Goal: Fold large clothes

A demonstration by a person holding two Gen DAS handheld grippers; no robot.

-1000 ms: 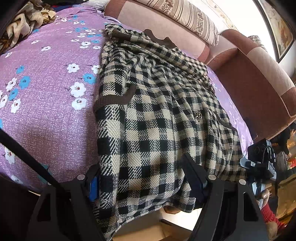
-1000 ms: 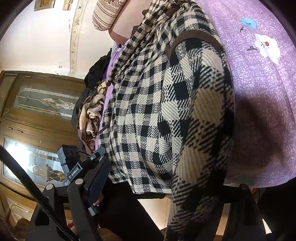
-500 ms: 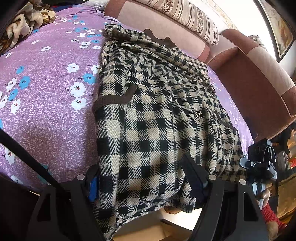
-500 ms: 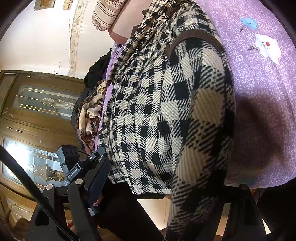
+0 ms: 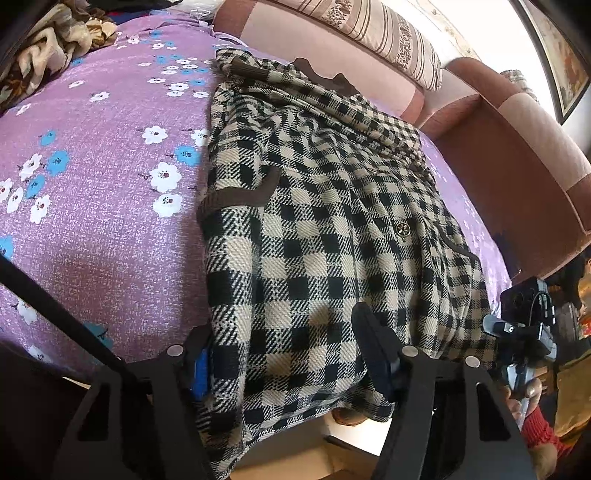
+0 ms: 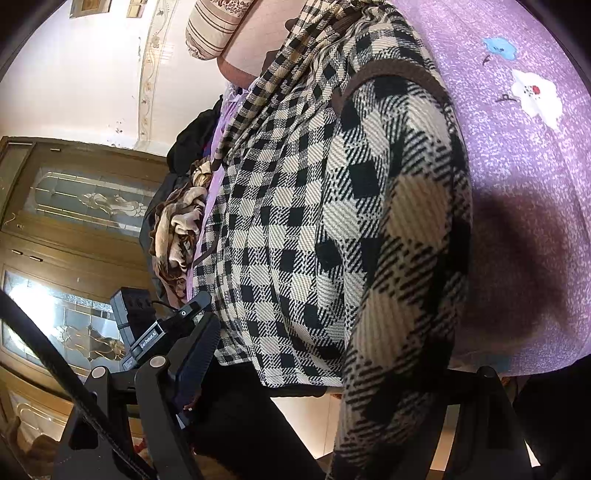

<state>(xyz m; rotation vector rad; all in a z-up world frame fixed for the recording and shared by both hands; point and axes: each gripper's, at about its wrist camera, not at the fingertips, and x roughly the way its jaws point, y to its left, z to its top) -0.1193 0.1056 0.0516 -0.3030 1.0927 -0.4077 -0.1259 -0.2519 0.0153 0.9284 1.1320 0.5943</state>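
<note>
A black-and-cream checked coat (image 5: 325,229) lies spread on a purple flowered sheet (image 5: 92,206) that covers a sofa; its brown collar (image 5: 317,75) points toward the backrest and its hem hangs over the front edge of the seat; a brown-trimmed pocket (image 5: 240,195) shows on the side nearer the open sheet, and a small button (image 5: 402,229) sits near the middle. The left tongs (image 5: 284,350) straddle the hem at the coat's near corner, one finger at the coat's outer edge beside the sheet, the other pressed into the cloth further in; the jaws are closing with the fabric between them, and the pads do not yet pinch it tight. The right tongs (image 6: 332,365) stand wide at the other corner of the hem, a fold of coat (image 6: 388,258) lying between the fingers, ungripped. A striped cushion (image 5: 373,29) rests on the backrest; a crumpled brown blanket (image 6: 177,236) lies at the far end of the sofa.
</note>
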